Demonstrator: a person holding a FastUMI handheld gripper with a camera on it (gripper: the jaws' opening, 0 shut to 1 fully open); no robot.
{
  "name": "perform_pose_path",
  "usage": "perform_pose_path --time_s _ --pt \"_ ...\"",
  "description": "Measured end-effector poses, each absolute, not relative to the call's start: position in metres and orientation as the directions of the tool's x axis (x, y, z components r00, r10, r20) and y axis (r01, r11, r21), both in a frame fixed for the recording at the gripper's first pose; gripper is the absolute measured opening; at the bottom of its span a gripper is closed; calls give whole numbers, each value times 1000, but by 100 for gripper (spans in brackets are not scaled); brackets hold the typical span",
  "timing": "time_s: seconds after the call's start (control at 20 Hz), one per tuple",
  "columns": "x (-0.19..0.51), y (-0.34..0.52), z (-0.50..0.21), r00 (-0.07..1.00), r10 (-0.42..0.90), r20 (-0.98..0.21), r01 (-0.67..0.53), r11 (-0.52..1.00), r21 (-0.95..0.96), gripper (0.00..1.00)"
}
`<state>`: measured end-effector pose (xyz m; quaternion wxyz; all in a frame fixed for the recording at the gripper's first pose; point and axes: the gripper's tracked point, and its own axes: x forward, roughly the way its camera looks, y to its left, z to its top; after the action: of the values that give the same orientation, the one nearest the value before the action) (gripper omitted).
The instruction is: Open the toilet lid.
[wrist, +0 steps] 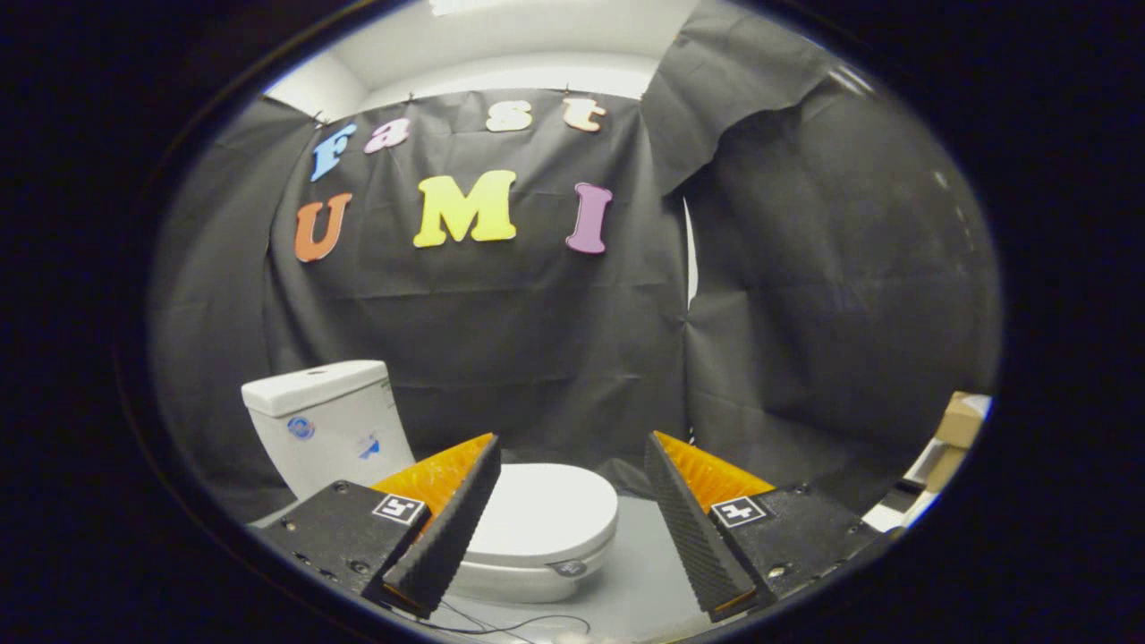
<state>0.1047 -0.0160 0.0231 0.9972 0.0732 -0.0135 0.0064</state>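
While the gripper [572, 523] hangs above the floor, its two fingers [447, 528] stand wide apart with nothing held between them. Each finger carries a small square marker tag [399, 509] on its block. A thin dark wire [501, 623] trails across the pale grey floor [644, 581] just below the fingers.

Just ahead, seen through the gap and partly hidden by the left finger, sits a small white toilet [537, 537]. Its lid [550, 510] lies flat and closed on the seat. Neither finger touches it. A small dark badge [569, 567] shows on the front rim of the bowl.

Behind the lid and off to the left rises the white tank [326, 425], with two blue stickers [301, 427] on its face.

Beyond, black cloth [537, 340] makes the back wall; a second sheet [832, 295] hangs to the right, a narrow bright slit [690, 259] between them. Far right, near the floor, a brown cardboard box [959, 419]. White ceiling [501, 45] above the cloth.
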Motion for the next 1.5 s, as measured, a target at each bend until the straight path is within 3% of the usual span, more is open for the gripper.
perform_pose_path --time_s 0.6,0.85,1.15,1.5 --pt "206 -59 -139 960 17 -279 122 872 474 99" --pt "216 -56 -222 896 85 -437 225 760 610 99" --pt "221 -37 -265 827 182 -532 302 655 693 98" --pt "227 -4 -285 778 282 -562 300 619 726 76"
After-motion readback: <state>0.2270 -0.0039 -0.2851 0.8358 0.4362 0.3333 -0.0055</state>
